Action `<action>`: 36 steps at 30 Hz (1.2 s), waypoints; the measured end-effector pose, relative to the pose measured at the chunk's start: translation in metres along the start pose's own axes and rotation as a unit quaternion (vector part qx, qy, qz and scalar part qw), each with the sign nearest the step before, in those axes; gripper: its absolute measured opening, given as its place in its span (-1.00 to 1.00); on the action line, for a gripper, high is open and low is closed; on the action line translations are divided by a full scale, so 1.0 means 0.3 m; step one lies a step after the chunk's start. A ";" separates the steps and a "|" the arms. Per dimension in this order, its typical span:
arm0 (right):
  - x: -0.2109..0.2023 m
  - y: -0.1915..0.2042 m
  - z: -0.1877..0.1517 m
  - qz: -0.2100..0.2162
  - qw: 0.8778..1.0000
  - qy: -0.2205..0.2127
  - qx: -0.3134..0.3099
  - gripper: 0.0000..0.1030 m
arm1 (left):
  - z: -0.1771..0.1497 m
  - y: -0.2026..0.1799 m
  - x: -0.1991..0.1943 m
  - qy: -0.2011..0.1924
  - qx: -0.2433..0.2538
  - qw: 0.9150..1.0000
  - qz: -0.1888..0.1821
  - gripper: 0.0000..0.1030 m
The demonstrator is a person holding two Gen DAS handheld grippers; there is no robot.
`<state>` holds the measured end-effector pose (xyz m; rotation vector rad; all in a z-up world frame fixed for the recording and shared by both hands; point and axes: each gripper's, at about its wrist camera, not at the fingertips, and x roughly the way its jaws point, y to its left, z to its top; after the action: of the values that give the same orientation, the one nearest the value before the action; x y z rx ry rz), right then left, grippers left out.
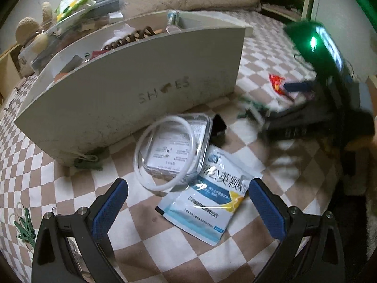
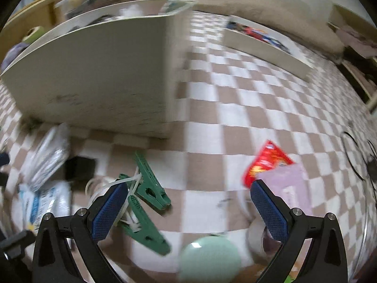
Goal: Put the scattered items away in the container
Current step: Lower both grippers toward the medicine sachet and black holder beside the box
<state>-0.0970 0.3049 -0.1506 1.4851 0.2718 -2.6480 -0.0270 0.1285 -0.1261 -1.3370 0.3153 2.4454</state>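
A grey shoe box [image 1: 122, 87] with several items inside stands on the checkered cloth; it also shows in the right wrist view [image 2: 99, 75]. My left gripper [image 1: 188, 202] is open and empty above a blue-white sachet [image 1: 207, 202] and a clear lid with a white ring [image 1: 172, 148]. My right gripper [image 2: 188, 207] is open and empty, with green clothes pegs [image 2: 146, 202] by its left finger, a red snack packet [image 2: 266, 162] by its right finger and a pale green round thing [image 2: 209, 257] below. The right wrist view is blurred.
A small black box [image 1: 219, 127] lies by the lid. More green pegs lie at the box's foot [image 1: 89, 160] and at the far left [image 1: 26, 226]. A second flat box [image 2: 266, 44] sits far right. The other gripper's body [image 1: 329, 89] fills the right side.
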 end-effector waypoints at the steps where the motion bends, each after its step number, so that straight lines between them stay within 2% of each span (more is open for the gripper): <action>1: -0.001 -0.009 0.000 -0.003 1.000 -0.001 0.006 1.00 | -0.002 -0.002 0.005 0.004 0.003 1.000 0.002 1.00; 5: -0.025 -0.033 0.006 0.010 1.000 -0.007 0.022 1.00 | -0.007 -0.006 0.032 0.018 0.007 1.000 -0.002 1.00; 8: -0.041 -0.020 0.011 0.038 0.999 -0.012 0.022 1.00 | -0.007 0.008 0.048 0.026 -0.001 1.000 -0.002 1.00; 20: -0.120 0.078 0.013 0.159 0.985 -0.039 -0.046 1.00 | -0.013 0.112 0.051 0.038 -0.052 0.998 0.018 1.00; 23: -0.134 0.099 0.010 0.184 0.980 -0.043 -0.064 1.00 | -0.013 0.131 0.043 0.036 -0.065 0.997 0.011 1.00; 28: -0.121 0.127 0.008 0.178 0.980 -0.041 -0.085 1.00 | -0.008 0.156 0.039 0.029 -0.094 0.995 -0.001 1.00; 36: -0.110 0.113 0.015 0.163 0.984 -0.038 -0.060 1.00 | -0.005 0.181 0.085 0.045 -0.141 0.989 -0.027 1.00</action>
<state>-0.0778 0.2708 -0.1240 1.2669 0.1625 -2.3774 -0.0598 0.0827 -0.1465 -1.5514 -0.0489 2.4578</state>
